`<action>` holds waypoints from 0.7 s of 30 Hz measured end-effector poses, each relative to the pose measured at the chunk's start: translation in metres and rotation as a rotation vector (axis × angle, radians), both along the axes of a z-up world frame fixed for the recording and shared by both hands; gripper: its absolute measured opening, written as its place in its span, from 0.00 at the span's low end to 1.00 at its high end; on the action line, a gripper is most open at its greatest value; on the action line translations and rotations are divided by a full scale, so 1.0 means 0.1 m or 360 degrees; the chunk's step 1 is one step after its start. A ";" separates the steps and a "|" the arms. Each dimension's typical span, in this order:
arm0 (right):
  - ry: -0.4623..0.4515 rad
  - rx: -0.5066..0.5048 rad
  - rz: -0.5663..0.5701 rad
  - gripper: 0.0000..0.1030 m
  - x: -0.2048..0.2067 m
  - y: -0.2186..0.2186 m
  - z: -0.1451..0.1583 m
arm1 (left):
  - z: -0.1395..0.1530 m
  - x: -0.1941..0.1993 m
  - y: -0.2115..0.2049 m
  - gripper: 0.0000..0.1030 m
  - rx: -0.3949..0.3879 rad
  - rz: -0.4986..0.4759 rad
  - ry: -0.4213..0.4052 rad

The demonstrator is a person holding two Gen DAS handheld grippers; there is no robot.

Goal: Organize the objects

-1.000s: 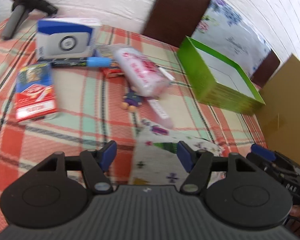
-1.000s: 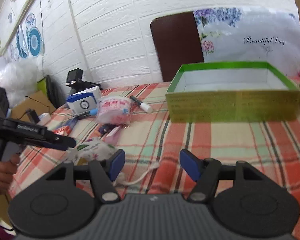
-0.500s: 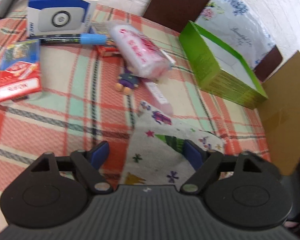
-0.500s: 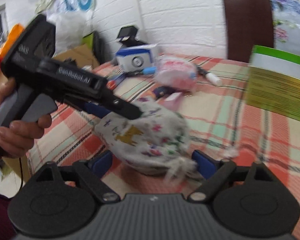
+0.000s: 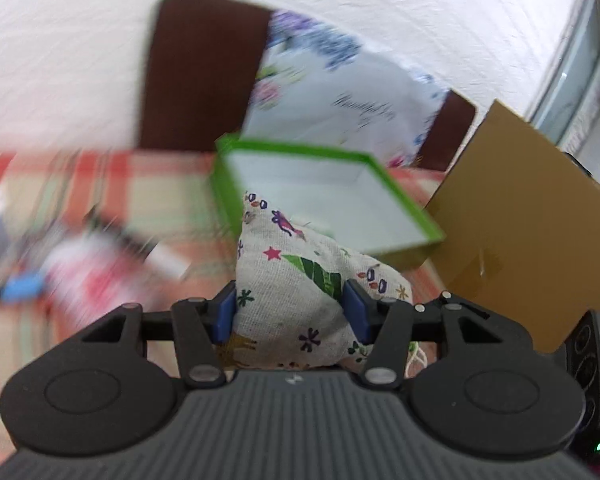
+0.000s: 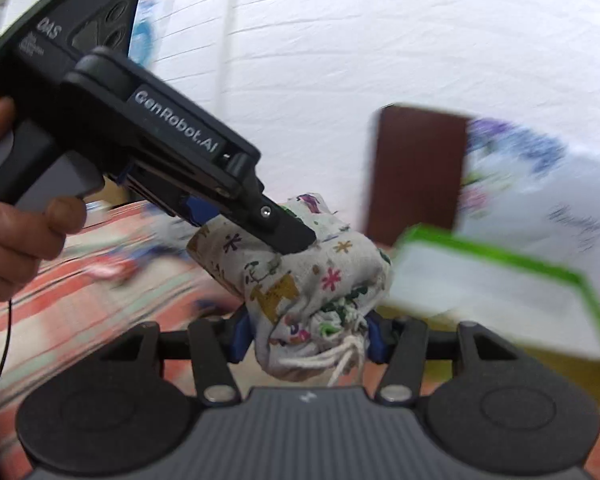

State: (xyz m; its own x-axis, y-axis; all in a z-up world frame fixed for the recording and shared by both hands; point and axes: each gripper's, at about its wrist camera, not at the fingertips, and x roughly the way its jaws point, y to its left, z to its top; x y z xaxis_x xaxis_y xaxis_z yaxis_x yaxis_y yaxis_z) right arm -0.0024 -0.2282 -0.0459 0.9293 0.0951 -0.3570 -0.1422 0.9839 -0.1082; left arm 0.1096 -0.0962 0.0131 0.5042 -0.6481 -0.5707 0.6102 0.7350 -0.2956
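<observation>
At the far left of my left camera the clutter on the plaid tablecloth [image 5: 100, 184] was only a smear of red and blue, where half a second before it had been sharp and the printed drawstring pouch [image 5: 296, 280] had lain flat on the cloth between my spread fingers. Now my left gripper [image 5: 290, 310] was clamped on the pouch's body, and my right gripper [image 6: 306, 338] was pinched on its gathered, corded neck, so both had closed and lifted it clear of the table. I judged that the pick was done and only the carry to the green box [image 5: 416, 216] remained, which stood open and empty just beyond the pouch at centre frame, with a brown cardboard panel [image 5: 528, 240] at right. My right camera showed what the left could not: the left tool from outside, upper left, a hand [image 6: 16, 236] on its trigger, and the white cord [image 6: 340, 360] dangling; the box sat at its right edge.
</observation>
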 end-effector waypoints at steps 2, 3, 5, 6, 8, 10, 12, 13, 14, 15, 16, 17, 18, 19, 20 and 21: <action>-0.0034 -0.0012 -0.0098 0.50 0.07 -0.22 0.05 | 0.04 0.14 -0.28 0.55 0.0006 -0.0048 -0.0042; -0.0047 -0.0017 -0.0140 0.50 0.12 -0.34 0.07 | 0.07 0.22 -0.39 0.55 0.0007 -0.0063 -0.0045; -0.0061 -0.0021 -0.0220 0.50 0.24 -0.57 0.08 | 0.08 0.39 -0.65 0.55 0.0016 -0.0083 -0.0046; -0.0070 -0.0031 -0.0264 0.51 0.29 -0.68 0.08 | 0.08 0.47 -0.78 0.55 0.0025 -0.0089 -0.0057; -0.0098 -0.0137 -0.0414 0.58 0.45 -0.85 0.05 | 0.09 0.59 -1.01 0.58 0.0070 -0.0088 -0.0090; -0.0132 -0.0292 -0.0672 0.73 0.59 -1.01 -0.05 | 0.05 0.68 -1.21 0.62 0.0197 0.0018 -0.0115; -0.0144 -0.0241 -0.0766 0.72 0.59 -1.17 -0.09 | 0.00 0.65 -1.27 0.62 0.0281 0.0120 -0.0189; -0.0163 -0.0158 -0.0770 0.73 0.55 -1.22 -0.10 | -0.03 0.61 -1.24 0.63 0.0292 0.0137 -0.0225; -0.0181 -0.0096 -0.0772 0.73 0.49 -1.24 -0.10 | -0.07 0.55 -1.20 0.65 0.0304 0.0143 -0.0248; -0.0187 -0.0064 -0.0764 0.75 0.43 -1.22 -0.12 | -0.11 0.52 -1.16 0.67 0.0321 0.0150 -0.0263; -0.0190 -0.0050 -0.0753 0.75 0.39 -1.18 -0.14 | -0.13 0.48 -1.12 0.67 0.0334 0.0158 -0.0272; -0.0200 -0.0038 -0.0743 0.75 0.33 -1.13 -0.15 | -0.14 0.43 -1.05 0.67 0.0334 0.0161 -0.0270; -0.0216 -0.0017 -0.0733 0.76 0.27 -1.08 -0.16 | -0.15 0.38 -0.96 0.67 0.0326 0.0164 -0.0260; -0.0234 0.0012 -0.0723 0.77 0.20 -1.00 -0.16 | -0.15 0.33 -0.87 0.67 0.0318 0.0166 -0.0248; -0.0250 0.0043 -0.0714 0.77 0.13 -0.92 -0.16 | -0.16 0.29 -0.78 0.68 0.0315 0.0170 -0.0238; -0.0260 0.0074 -0.0702 0.78 0.06 -0.84 -0.15 | -0.17 0.24 -0.66 0.68 0.0313 0.0181 -0.0230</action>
